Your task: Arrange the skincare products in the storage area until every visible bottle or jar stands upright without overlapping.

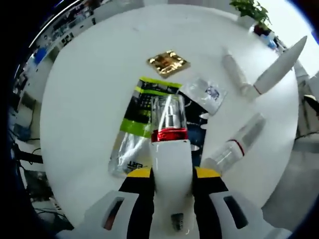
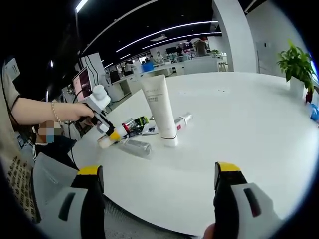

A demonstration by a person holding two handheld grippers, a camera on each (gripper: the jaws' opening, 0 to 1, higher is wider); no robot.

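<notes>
My left gripper (image 1: 172, 174) is shut on a white bottle (image 1: 170, 149) with a red band and a clear cap, held pointing forward over the round white table (image 1: 89, 89). Under it lies a green and black packet (image 1: 144, 107). To the right a white tube (image 1: 279, 67) stands on its cap. A white bottle (image 1: 234, 69) and a clear-capped bottle (image 1: 237, 144) lie flat near it. In the right gripper view the tube (image 2: 162, 112) stands mid-table, and a hand holds the left gripper (image 2: 107, 130) low at the left. My right gripper (image 2: 158, 172) is open and holds nothing.
A gold square item (image 1: 168, 63) and a small clear sachet (image 1: 204, 91) lie beyond the packet. A potted plant (image 2: 296, 64) stands at the table's far right edge. Desks and monitors fill the room behind. Bare tabletop (image 2: 239, 129) stretches right of the tube.
</notes>
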